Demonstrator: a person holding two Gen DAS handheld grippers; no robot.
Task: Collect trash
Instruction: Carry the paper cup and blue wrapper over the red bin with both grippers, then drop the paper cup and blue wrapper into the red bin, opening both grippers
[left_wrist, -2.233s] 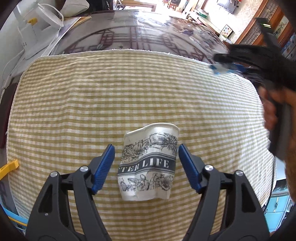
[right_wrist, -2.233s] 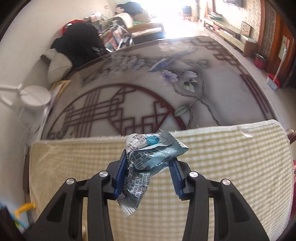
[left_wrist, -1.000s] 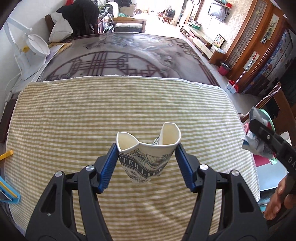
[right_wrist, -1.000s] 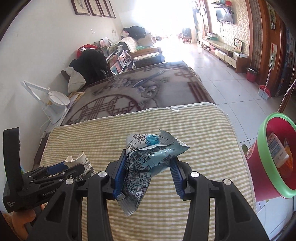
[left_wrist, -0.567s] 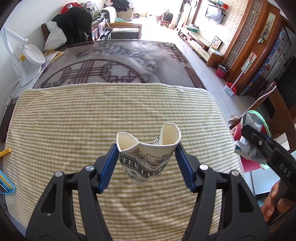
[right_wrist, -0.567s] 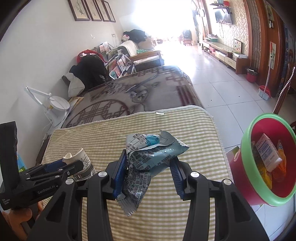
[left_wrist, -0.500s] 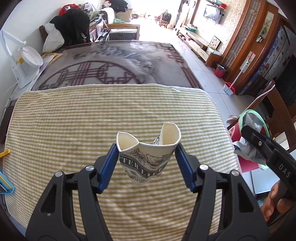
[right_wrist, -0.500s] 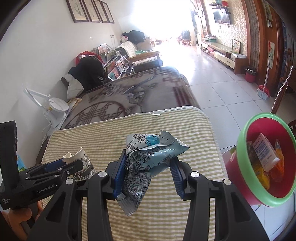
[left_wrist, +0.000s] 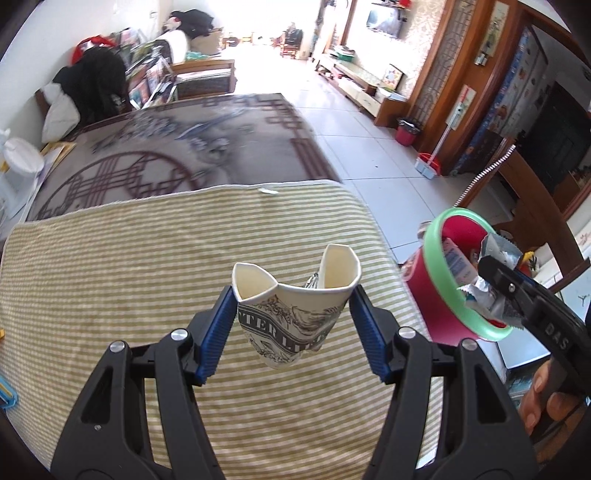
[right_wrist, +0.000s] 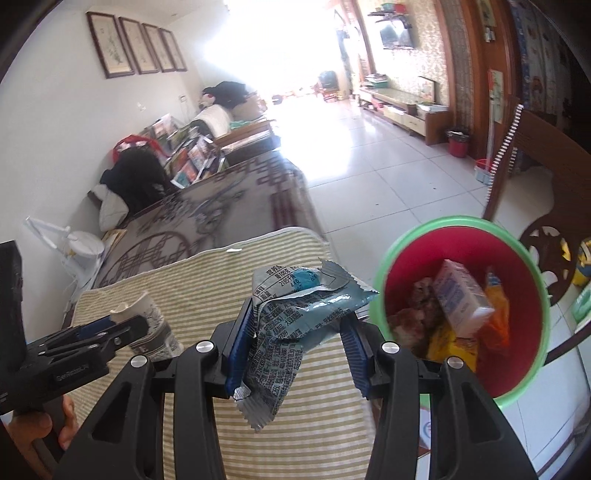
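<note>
A yellow-and-white striped cloth (left_wrist: 110, 266) fills the lower half of the left wrist view, with a dark patterned tabletop (left_wrist: 177, 155) beyond it in the upper left. At the right edge of both views stands a red trash bin (right_wrist: 517, 306) with a green rim, already holding a white carton (right_wrist: 461, 295) and orange wrappers. The left gripper (left_wrist: 291, 317) sits bottom centre of its own view, its blue pads pinching a crushed paper cup (left_wrist: 295, 306) – the rim is folded into two peaks, and the cup hangs clear of the cloth. The right gripper (right_wrist: 295, 336) is clamped on a crumpled blue-grey snack wrapper (right_wrist: 291, 325) – just left of the bin's rim, over the cloth's right edge.
</note>
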